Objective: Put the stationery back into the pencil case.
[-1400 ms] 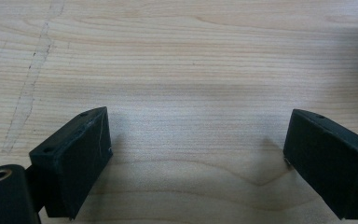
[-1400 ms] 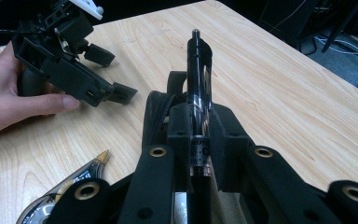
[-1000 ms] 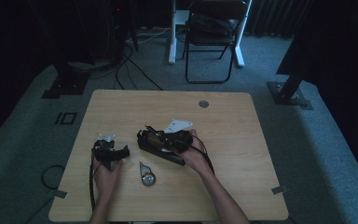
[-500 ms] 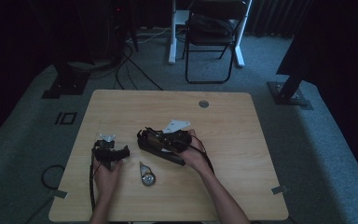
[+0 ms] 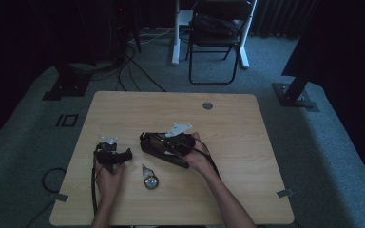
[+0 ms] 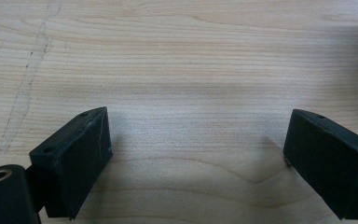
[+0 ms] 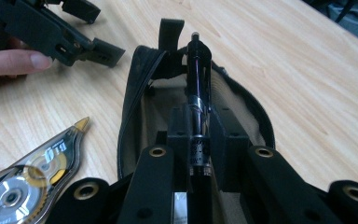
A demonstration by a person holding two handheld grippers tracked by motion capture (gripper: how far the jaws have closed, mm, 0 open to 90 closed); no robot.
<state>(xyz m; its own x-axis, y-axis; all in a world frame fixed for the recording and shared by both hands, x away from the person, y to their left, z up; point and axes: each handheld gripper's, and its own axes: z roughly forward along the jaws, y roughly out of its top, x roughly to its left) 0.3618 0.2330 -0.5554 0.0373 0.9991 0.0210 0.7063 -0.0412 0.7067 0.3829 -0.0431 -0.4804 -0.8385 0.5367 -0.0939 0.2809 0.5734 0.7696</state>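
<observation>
My right gripper point(image 7: 200, 126) is shut on a black pen point(image 7: 198, 70), holding it lengthwise over the open mouth of a black pouch point(image 7: 135, 93) with a tan lining. In the high view the right gripper point(image 5: 171, 140) lies over that pouch point(image 5: 164, 154) at the table's middle. My left gripper point(image 6: 198, 154) stands open just above bare wood, with nothing between its jaws. A hand holds it left of the pouch in the high view point(image 5: 119, 148), and it sits at the top left of the right gripper view point(image 7: 103, 31).
A clear correction-tape dispenser point(image 5: 149, 178) lies on the wooden table point(image 5: 228, 123) between the two hands, close to the pouch point(image 7: 32, 172). A round cable hole point(image 5: 207, 105) sits near the far edge. A folding chair point(image 5: 216, 38) stands beyond the table.
</observation>
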